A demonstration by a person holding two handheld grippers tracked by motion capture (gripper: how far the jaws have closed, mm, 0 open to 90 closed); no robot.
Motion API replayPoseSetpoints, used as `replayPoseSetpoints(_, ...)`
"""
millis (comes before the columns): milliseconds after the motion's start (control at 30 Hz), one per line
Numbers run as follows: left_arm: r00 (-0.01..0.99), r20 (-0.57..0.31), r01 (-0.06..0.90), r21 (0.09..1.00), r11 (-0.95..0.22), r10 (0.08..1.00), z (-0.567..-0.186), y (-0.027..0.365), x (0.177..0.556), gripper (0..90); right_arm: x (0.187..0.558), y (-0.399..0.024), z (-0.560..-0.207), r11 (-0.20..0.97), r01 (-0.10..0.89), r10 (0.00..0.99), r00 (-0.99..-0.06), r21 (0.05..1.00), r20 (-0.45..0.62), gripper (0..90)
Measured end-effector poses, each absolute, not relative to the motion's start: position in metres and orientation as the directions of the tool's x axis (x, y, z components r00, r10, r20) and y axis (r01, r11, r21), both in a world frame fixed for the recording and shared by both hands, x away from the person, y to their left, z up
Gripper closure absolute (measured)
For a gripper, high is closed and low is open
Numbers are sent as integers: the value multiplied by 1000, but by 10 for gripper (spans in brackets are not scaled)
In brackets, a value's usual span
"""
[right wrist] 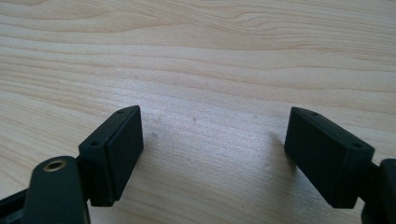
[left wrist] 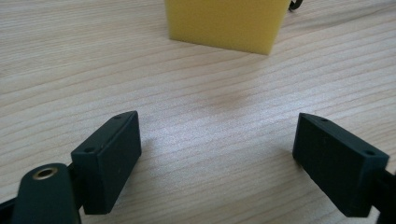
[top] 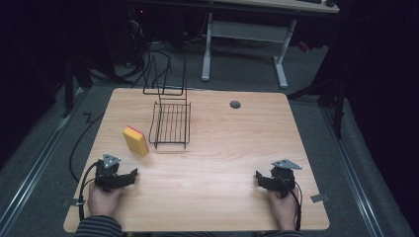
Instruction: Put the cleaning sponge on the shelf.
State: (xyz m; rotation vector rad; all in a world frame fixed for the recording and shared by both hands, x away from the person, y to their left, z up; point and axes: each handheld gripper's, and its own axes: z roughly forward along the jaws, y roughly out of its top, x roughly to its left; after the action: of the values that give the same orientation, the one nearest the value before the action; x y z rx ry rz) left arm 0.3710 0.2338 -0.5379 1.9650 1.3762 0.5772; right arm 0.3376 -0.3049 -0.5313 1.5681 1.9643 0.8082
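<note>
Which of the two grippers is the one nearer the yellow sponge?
The left gripper: the sponge lies just ahead of it on the table, showing beyond its open jaws, while the right gripper sits far across.

Dark lab: cables [top: 143,64], desk frame [top: 279,54]

The table [top: 222,163] was bare wood between the left gripper [top: 129,177] and the right gripper [top: 260,178], so a hand could pass there. The jaws of both stood apart with nothing between them. The sponge [top: 135,140] lay near the left gripper, ahead of it, with a strip of bare wood in between. The rack [top: 171,124] stood just beside the sponge, toward the far edge. The right half of the table was free.
</note>
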Motion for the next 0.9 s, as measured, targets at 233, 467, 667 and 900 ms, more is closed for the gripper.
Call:
replayPoseSetpoints(233, 346, -16, 645, 730, -225, 938, -538, 233, 371, 165, 338, -305, -531, 164, 681, 976, -217, 714, -18, 196)
replayPoseSetpoints(467, 340, -16, 648, 729, -221, 940, -538, 233, 372, 159, 338, -305, -531, 164, 680, 976, -217, 714, -18, 197)
replayPoseSetpoints(667, 333, -19, 652, 727, -215, 943, -538, 234, 372, 145, 338, -305, -531, 164, 681, 976, -217, 714, -18, 197)
replayPoseSetpoints(900, 332, -31, 634, 747, -199, 943, -534, 237, 368, 140, 338, -305, -531, 164, 681, 976, -217, 714, -18, 197)
